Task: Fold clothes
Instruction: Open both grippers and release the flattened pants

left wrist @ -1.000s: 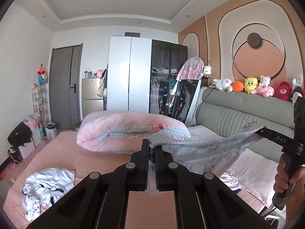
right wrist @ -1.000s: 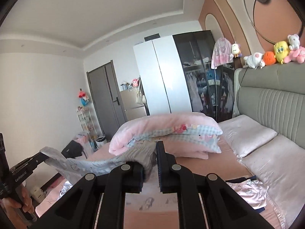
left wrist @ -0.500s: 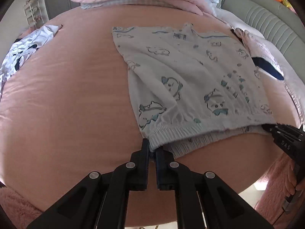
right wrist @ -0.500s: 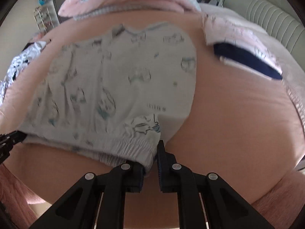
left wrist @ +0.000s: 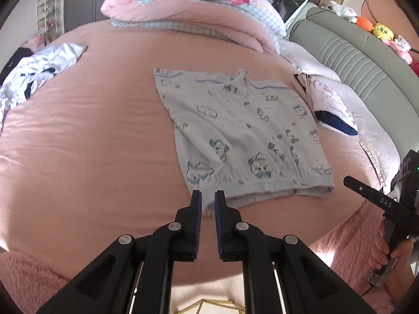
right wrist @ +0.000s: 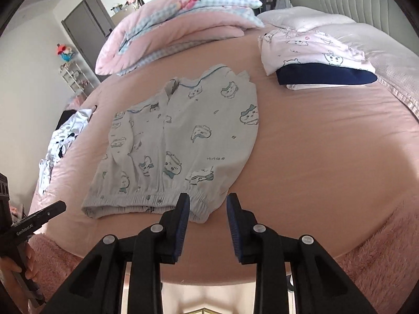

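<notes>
Pale pajama shorts [left wrist: 243,141] printed with cartoon animals lie flat on the pink bed sheet [left wrist: 91,144], elastic waistband toward me. My left gripper [left wrist: 208,198] hovers at the waistband's left corner, and its jaws are opening: a narrow gap shows, with the cloth corner lying in it unpinched. In the right wrist view the same shorts [right wrist: 178,141] spread out ahead. My right gripper [right wrist: 208,204] is at the right waistband corner, jaws opening wider, the corner loose between them. Each view shows the other gripper at its edge, held in a hand.
A folded stack of clothes [right wrist: 314,60], white over navy, sits near the pillows at the right. A crumpled pile of clothes [left wrist: 34,70] lies at the left. A rolled pink quilt [left wrist: 196,7] and the grey headboard [left wrist: 353,60] bound the far side. The bed's fuzzy pink edge runs below me.
Both grippers came down from holding the shorts stretched in the air and laid them flat on the bed. Their jaws have since parted from the waistband corners, the right more than the left.
</notes>
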Action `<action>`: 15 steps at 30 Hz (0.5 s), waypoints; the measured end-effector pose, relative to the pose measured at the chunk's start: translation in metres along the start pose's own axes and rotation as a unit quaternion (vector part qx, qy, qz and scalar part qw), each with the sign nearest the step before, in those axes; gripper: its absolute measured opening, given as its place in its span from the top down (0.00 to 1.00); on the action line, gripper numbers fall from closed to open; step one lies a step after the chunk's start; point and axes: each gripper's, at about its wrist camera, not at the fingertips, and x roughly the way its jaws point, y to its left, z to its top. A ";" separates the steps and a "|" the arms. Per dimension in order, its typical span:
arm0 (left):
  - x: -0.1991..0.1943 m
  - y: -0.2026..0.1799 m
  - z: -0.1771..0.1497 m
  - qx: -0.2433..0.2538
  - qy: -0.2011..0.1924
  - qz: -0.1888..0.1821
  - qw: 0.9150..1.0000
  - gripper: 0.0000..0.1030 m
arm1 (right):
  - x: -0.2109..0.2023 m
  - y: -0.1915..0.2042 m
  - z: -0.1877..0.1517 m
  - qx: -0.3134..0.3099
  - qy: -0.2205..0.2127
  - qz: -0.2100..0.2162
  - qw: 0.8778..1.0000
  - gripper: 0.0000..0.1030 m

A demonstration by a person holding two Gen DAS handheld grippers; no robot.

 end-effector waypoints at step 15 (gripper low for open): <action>0.065 0.011 0.000 0.036 0.090 0.176 0.980 0.89 | 0.053 0.023 0.019 -0.074 0.041 0.003 0.996 0.72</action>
